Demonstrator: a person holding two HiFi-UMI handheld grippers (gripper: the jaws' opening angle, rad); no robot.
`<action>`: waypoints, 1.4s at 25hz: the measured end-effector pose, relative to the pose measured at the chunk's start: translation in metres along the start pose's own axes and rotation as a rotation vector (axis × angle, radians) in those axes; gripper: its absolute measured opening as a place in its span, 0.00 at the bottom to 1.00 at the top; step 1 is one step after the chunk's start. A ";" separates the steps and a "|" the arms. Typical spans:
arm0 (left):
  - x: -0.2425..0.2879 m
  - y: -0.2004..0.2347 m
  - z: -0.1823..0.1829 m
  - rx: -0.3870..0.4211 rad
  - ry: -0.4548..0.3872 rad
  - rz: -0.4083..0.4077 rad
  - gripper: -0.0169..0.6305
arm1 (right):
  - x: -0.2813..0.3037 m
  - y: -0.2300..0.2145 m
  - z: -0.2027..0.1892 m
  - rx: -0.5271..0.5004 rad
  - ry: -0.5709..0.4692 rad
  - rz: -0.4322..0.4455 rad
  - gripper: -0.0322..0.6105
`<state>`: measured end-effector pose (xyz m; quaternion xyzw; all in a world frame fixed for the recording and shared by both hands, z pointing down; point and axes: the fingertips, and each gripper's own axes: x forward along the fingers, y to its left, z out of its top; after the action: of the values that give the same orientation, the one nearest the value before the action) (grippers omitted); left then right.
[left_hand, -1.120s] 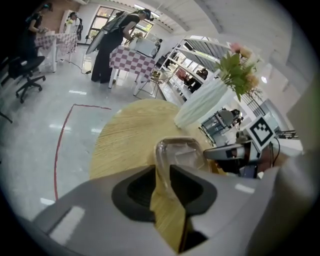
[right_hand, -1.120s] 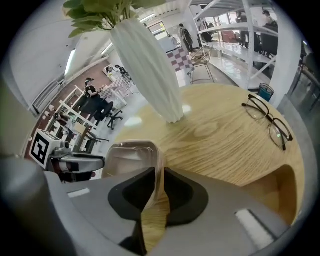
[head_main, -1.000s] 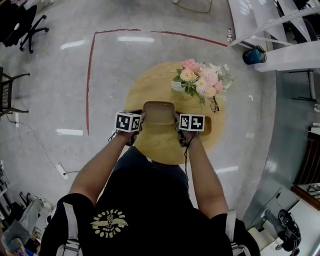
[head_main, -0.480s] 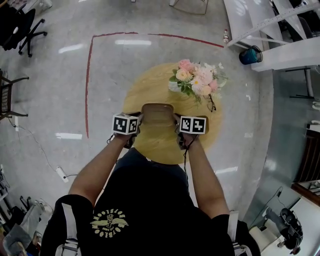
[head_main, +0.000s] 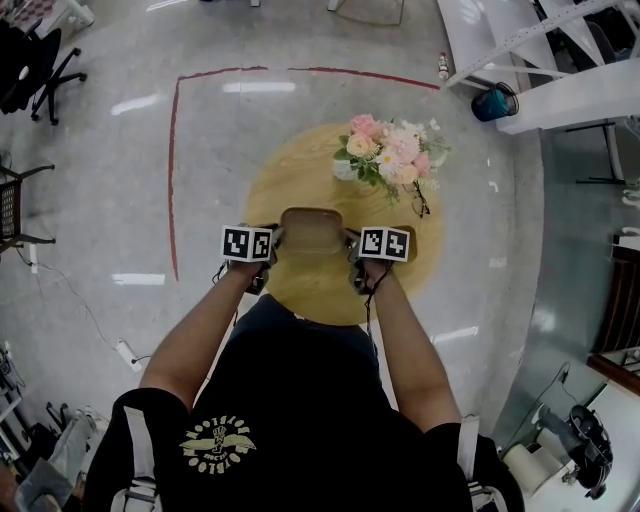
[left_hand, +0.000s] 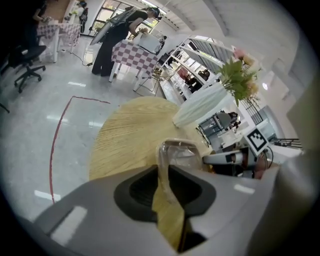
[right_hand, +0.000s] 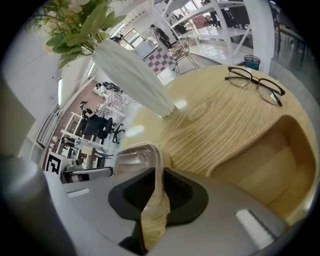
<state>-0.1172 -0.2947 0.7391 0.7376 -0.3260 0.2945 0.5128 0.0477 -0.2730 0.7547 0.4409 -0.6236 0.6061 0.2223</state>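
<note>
At table (head_main: 285, 175), left gripper (head_main: 274, 241), right gripper (head_main: 351, 243) clamping wooden tray (head_main: 313, 230)

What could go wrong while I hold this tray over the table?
1. The left gripper and right gripper each pinch only the tray's thin rim; one slip would likely tip it.
2. The vase stands close beyond the tray's far edge; a forward push might topple it.
3. The glasses lie beside the vase on the table; the tray could land on them.

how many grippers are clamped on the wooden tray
2. The left gripper is shut on the left rim of the wooden tray, the right gripper on its right rim.
</note>
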 end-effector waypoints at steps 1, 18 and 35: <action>-0.001 0.000 0.000 0.001 0.000 -0.005 0.13 | 0.000 0.001 0.000 0.005 -0.004 0.011 0.15; -0.027 -0.023 0.010 0.080 -0.053 -0.058 0.08 | -0.035 0.027 -0.001 -0.049 -0.063 0.029 0.10; -0.031 -0.113 0.014 0.144 -0.119 -0.091 0.05 | -0.115 -0.002 -0.006 -0.086 -0.154 0.009 0.09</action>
<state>-0.0469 -0.2725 0.6471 0.8027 -0.3001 0.2493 0.4511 0.1067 -0.2351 0.6634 0.4732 -0.6664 0.5441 0.1897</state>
